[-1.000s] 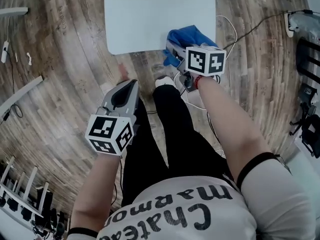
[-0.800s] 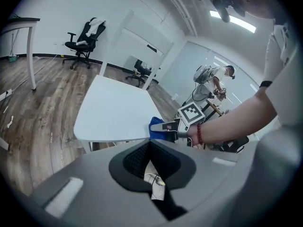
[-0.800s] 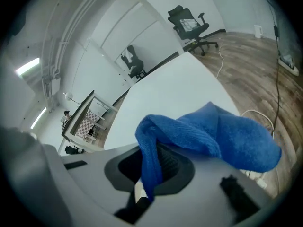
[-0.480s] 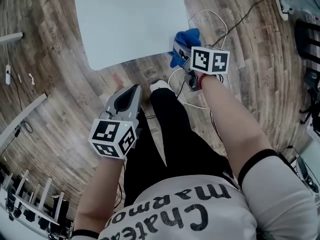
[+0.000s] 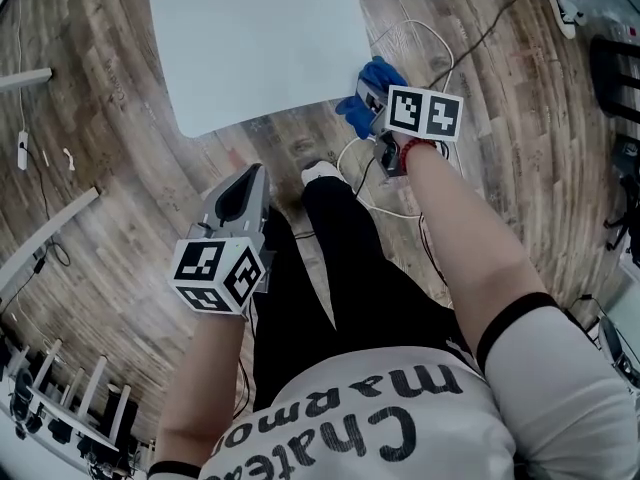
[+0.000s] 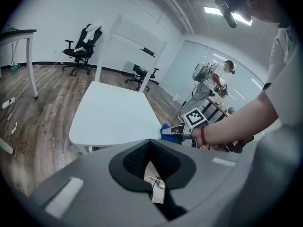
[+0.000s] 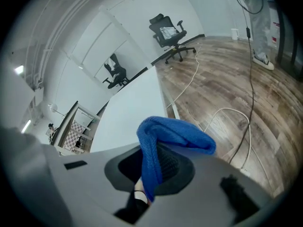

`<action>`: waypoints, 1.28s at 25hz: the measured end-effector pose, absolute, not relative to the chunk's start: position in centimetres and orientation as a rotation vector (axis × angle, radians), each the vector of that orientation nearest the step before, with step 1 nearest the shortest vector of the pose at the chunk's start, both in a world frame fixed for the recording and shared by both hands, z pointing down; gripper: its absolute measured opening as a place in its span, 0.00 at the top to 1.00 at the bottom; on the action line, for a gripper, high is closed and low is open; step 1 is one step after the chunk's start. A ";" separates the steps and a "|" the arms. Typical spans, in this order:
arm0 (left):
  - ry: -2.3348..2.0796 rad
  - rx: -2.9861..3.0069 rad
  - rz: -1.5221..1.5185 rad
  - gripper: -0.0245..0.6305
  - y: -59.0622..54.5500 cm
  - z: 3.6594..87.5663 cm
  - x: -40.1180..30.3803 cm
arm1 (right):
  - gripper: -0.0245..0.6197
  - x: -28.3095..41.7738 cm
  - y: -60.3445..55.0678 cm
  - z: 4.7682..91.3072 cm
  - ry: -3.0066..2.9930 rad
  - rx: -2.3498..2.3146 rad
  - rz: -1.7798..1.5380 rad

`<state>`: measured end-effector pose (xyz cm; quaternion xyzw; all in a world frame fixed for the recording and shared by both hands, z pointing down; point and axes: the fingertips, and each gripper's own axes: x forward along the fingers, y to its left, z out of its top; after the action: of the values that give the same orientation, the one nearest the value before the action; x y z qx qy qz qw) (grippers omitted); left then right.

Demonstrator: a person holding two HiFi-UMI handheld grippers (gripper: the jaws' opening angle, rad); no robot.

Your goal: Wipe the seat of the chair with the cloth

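The white chair seat (image 5: 260, 43) fills the top of the head view; it also shows in the left gripper view (image 6: 113, 115) and the right gripper view (image 7: 130, 112). A blue cloth (image 5: 375, 88) is pinched in my right gripper (image 5: 368, 103), which hangs just off the seat's right corner, over the floor. In the right gripper view the cloth (image 7: 165, 141) folds over the shut jaws. My left gripper (image 5: 245, 193) is held lower, near the seat's front edge, above my leg, with its jaws shut and nothing in them.
White cables (image 5: 400, 158) loop on the wood floor right of the seat. Black office chairs (image 6: 83, 44) stand far off by the wall. Another person (image 6: 213, 77) stands at a table in the distance. A white desk leg (image 6: 32, 65) is at the left.
The right gripper with the cloth has slid off the seat's right corner and now hangs beside it. The left gripper stayed shut, roughly in place.
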<state>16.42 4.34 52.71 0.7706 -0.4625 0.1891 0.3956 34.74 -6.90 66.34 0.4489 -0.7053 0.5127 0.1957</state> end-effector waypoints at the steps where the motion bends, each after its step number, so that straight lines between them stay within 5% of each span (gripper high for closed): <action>1: -1.186 1.944 0.467 0.95 4.5 52.6 16.1 | 0.90 35.5 -6.7 66.4 -1.945 1.293 1.440; 15: -1.187 1.969 0.373 0.95 7.2 47.5 12.6 | 0.90 45.8 5.7 60.1 -1.710 1.745 1.534; 32: -1.300 2.194 0.071 0.95 4.1 26.9 4.8 | 0.90 30.8 2.2 35.1 -2.254 1.693 1.231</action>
<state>4.77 4.06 26.92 0.8228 -0.4874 0.0267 0.2911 30.81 2.17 35.12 0.5500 -0.7324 0.4000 0.0326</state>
